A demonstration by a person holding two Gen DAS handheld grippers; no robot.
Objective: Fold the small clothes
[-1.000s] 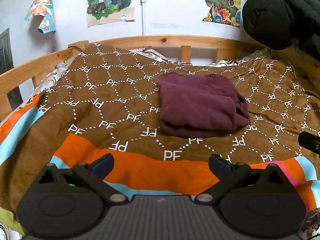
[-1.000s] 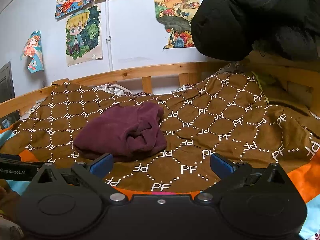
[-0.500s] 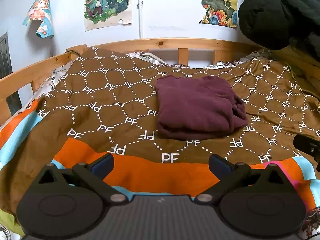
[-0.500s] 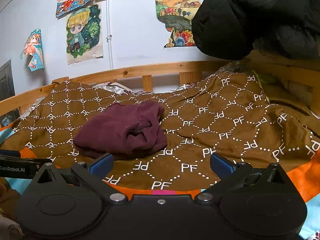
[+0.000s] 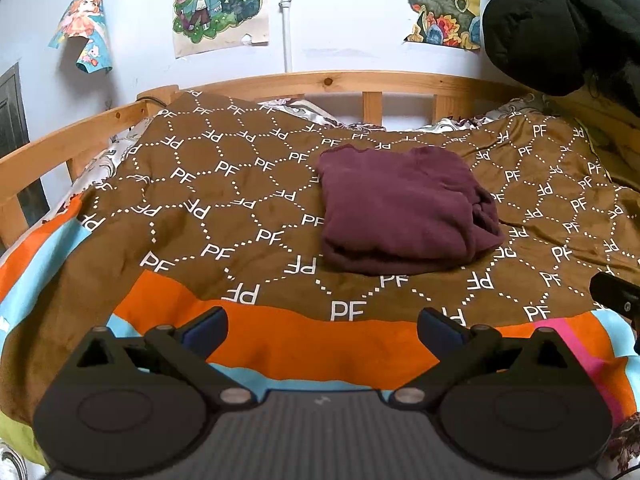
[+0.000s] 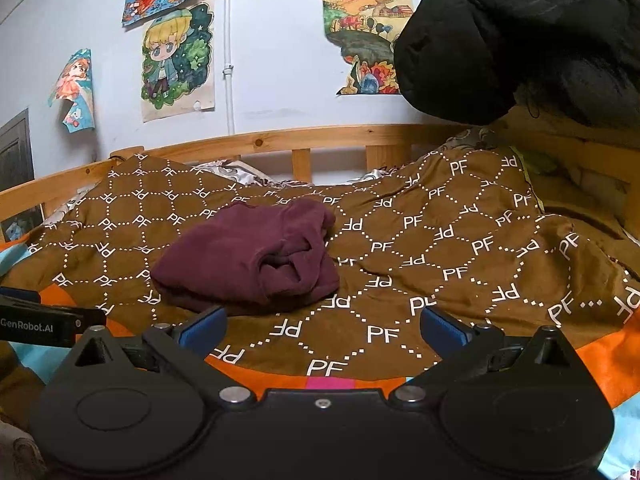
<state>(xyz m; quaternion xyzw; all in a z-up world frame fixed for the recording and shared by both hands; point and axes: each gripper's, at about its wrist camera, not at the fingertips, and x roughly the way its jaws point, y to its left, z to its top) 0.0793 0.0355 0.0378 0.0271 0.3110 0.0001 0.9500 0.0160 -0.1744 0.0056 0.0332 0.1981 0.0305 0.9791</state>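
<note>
A soft maroon knit garment, already doubled into a thick, rounded bundle, lies on a brown plush blanket printed with white dotted hexagons and "PF" letters spread over a wooden-railed bed. In the left wrist view the bundle sits toward 1 o'clock of centre; in the right wrist view it lies toward 10 o'clock.

The left gripper and the right gripper both hover at the blanket's near edge, over its orange stripe, blue-padded fingers spread wide apart and holding nothing, well clear of the garment.

The fold looks loose. On its right side, open layers and a puckered cuff or hem bulge outward, so any nudge or one-sided pinch there would likely spill the layers and undo the stack. The fleecy blanket beneath is wrinkled and yielding; fingers reaching under the bundle could snag the blanket's pile instead of the knit and drag both together. The thick, springy fabric may also rebound after pressing, leaving a lumpy rather than flat finish.

A black padded jacket hangs at 2 o'clock, beside paper cartoon posters on the pale wall.
</note>
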